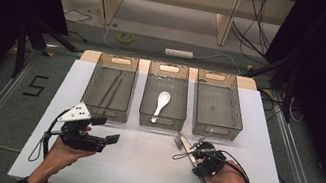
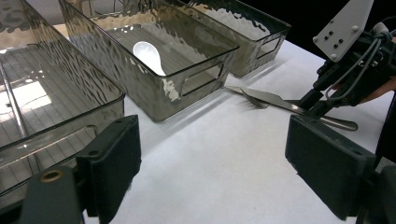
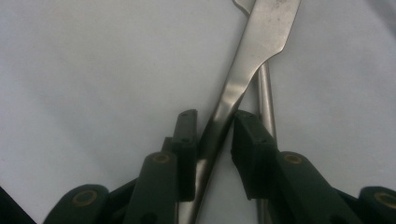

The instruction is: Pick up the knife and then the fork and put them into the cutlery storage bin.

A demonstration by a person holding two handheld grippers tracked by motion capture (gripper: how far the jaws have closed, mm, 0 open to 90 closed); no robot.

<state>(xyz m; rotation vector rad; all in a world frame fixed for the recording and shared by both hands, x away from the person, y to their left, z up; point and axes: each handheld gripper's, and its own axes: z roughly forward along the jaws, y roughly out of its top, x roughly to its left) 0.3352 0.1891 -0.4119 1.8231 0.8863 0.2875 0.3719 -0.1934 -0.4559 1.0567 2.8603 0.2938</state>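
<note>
Knife (image 3: pixel 261 51): flat steel, lying on the bench (image 1: pixel 137 168) near the right bin (image 1: pixel 216 106), crossing a fork (image 1: pixel 181 144). Stiff, thin, probably slippery; best gripped across the handle's flat faces.
Right tool (image 3: pixel 215 135): pads closing on the knife handle, seemingly touching both sides.
Left tool (image 2: pixel 212 154): spread wide, empty, above the bench.
Spoon (image 1: pixel 161 102): in the middle bin.

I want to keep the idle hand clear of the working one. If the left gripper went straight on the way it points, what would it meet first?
Probably the knife and fork beside the right gripper, across bare table; depth is unclear.
</note>
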